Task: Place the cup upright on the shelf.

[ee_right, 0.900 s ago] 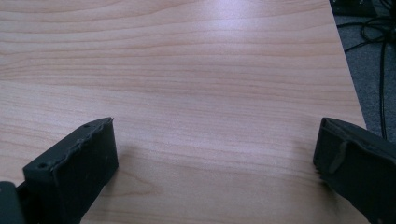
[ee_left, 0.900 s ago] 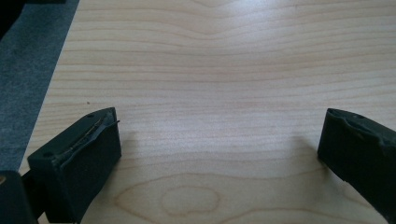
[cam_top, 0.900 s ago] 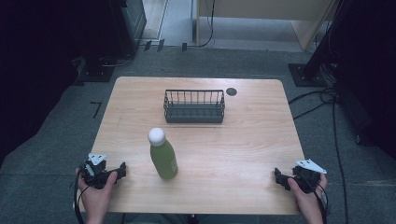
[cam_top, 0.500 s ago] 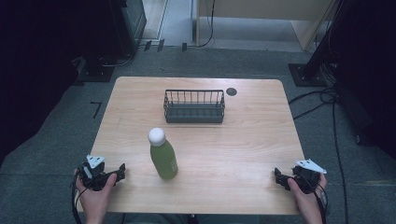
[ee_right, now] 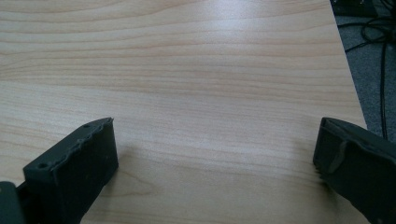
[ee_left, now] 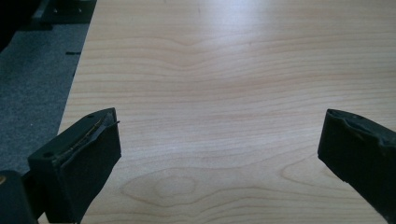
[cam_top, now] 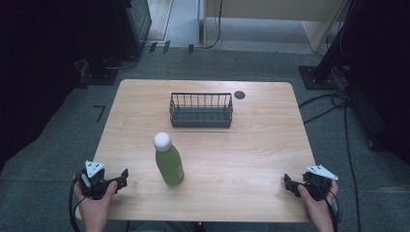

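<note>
From the high view first: my left gripper [cam_top: 118, 180] sits at the near left corner of the table [cam_top: 261, 145], held low over the wood by the hand [cam_top: 94, 205] coming up from the bottom edge, its grey three-cornered plate on top. My right gripper [cam_top: 289, 183] mirrors it at the near right corner, resting by the table's edge, gripped by the other hand [cam_top: 316, 208]. Between them, closer to the left one but well apart from both, a green bottle [cam_top: 169, 162] with a white cap stands upright on the wood. Behind the bottle, toward the far side and apart from it, I see a dark wire basket [cam_top: 201, 110], nothing visible inside it. Just beside the basket's far right corner there's a small dark round spot [cam_top: 240, 94] on the tabletop.

Over to the left gripper view: both black jaws stand far apart at the lower corners, bare light wood grain between them, grey floor [ee_left: 32, 84] off the table's edge at the left. Wide and holding nothing.

Now the right gripper view: same story, jaws spread wide with plain tabletop between them, the table's edge and some dark cables [ee_right: 380, 42] on the floor at the upper right. Nothing gripped here either.
</note>
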Demonstrator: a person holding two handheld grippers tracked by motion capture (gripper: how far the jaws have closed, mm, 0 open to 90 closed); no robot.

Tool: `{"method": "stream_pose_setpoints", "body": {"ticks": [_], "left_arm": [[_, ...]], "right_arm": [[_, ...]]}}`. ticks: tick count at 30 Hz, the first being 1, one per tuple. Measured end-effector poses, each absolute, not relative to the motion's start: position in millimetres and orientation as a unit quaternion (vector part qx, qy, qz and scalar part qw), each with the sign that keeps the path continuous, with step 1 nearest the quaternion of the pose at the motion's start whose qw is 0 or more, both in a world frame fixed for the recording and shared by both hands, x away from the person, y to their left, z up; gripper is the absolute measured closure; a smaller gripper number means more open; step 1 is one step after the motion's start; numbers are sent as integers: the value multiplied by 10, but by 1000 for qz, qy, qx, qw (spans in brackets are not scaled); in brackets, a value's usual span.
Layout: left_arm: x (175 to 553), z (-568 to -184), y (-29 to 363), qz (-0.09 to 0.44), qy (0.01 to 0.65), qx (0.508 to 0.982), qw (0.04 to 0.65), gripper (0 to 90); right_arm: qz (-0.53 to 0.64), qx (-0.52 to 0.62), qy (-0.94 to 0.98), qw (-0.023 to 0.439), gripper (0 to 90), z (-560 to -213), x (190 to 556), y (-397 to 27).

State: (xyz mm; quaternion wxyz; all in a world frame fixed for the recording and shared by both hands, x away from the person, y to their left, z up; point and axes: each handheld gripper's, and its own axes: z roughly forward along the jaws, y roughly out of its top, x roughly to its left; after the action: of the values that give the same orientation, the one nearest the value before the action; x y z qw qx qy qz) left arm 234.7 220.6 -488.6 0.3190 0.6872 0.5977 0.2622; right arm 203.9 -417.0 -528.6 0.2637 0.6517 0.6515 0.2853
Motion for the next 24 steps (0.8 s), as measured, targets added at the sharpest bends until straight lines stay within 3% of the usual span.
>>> {"method": "stream_pose_setpoints", "body": {"ticks": [24], "left_arm": [[2140,-4629,1842,250,540,717,362,0]], "right_arm": [[285,652,651,264,0,-5286,2038,-4170]]}}
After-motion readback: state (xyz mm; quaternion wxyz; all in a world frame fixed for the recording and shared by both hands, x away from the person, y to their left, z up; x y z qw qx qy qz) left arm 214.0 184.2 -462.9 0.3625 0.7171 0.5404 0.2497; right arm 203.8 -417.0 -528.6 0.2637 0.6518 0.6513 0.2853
